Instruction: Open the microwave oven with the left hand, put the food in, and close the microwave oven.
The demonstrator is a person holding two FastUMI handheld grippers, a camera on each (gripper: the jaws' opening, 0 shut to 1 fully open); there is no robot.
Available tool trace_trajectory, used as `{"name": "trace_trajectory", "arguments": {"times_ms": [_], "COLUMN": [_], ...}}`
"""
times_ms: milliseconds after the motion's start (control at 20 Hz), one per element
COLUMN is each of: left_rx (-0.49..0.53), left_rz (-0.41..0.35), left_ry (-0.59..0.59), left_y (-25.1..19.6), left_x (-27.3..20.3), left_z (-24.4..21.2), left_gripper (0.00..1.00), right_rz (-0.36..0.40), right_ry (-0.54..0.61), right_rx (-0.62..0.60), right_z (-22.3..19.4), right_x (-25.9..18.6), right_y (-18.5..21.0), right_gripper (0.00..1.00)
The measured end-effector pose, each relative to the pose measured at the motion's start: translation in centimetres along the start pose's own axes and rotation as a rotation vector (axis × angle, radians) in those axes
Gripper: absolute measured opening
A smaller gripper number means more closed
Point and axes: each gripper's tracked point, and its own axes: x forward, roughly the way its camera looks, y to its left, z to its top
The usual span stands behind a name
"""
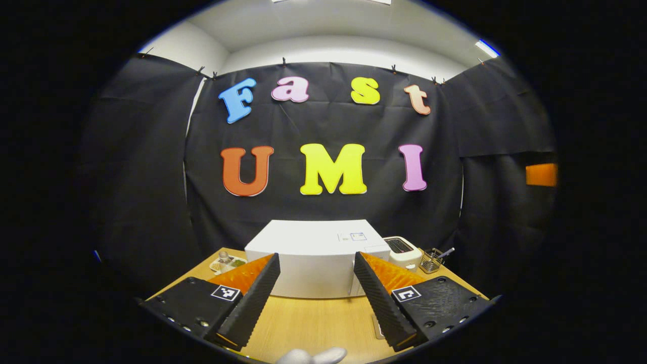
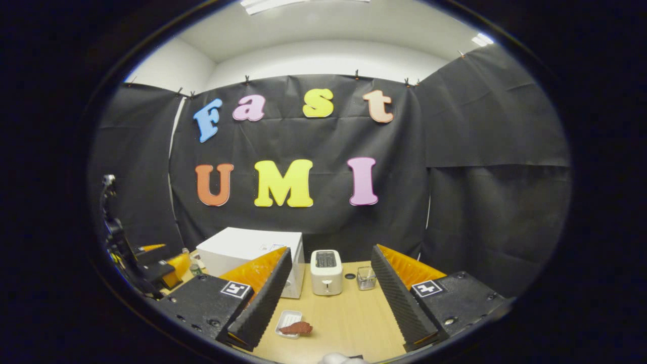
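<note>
Facing tongs [image 1: 316, 283], microwave [image 1: 316, 258] apparently shut

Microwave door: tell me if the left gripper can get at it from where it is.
Probably yes. The left gripper is open and faces the closed microwave head-on, with only bare table between them. I can't make out the door handle.

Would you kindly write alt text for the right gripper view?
The open right gripper hovers over a wooden table, above a tray of food. Behind stand a closed white microwave, a toaster and a small basket.
</note>
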Motion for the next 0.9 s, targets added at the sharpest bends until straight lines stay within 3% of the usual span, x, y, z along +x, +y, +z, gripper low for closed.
{"name": "trace_trajectory", "arguments": {"times_ms": [400, 450, 500, 550, 750, 800, 900], "left_rx": [0.009, 0.011, 0.018, 0.012, 0.016, 0.032, 0.044], "left_rz": [-0.047, -0.046, -0.037, -0.026, -0.016, -0.01, -0.003], "left_ry": [0.111, 0.136, 0.147, 0.151, 0.141, 0.139, 0.142], "left_y": [-6.0, -6.5, -6.5, -6.4, -7.8, -8.1, -8.2], "left_x": [9.8, 11.2, 12.7, 14.1, 18.7, 19.6, 20.8], "left_z": [-10.9, -12.3, -13.2, -13.7, -15.3, -15.8, -16.3], "left_gripper": [0.93, 0.82, 0.94, 0.96, 0.95, 0.95, 0.96], "right_rz": [-0.095, -0.111, -0.119, -0.131, -0.173, -0.184, -0.197], "right_ry": [0.06, 0.068, 0.076, 0.089, 0.139, 0.152, 0.169], "right_rx": [-0.09, -0.105, -0.108, -0.106, -0.098, -0.099, -0.1], "right_z": [-0.7, -1.1, -1.3, -1.8, -3.8, -4.1, -4.6], "right_x": [0.8, 0.8, 0.8, 0.7, 0.7, 0.7, 0.5], "right_y": [-4.9, -5.6, -6.1, -6.7, -8.8, -9.3, -10.3], "right_gripper": [1.0, 1.0, 1.0, 0.91, 0.91, 1.0, 1.0]}}
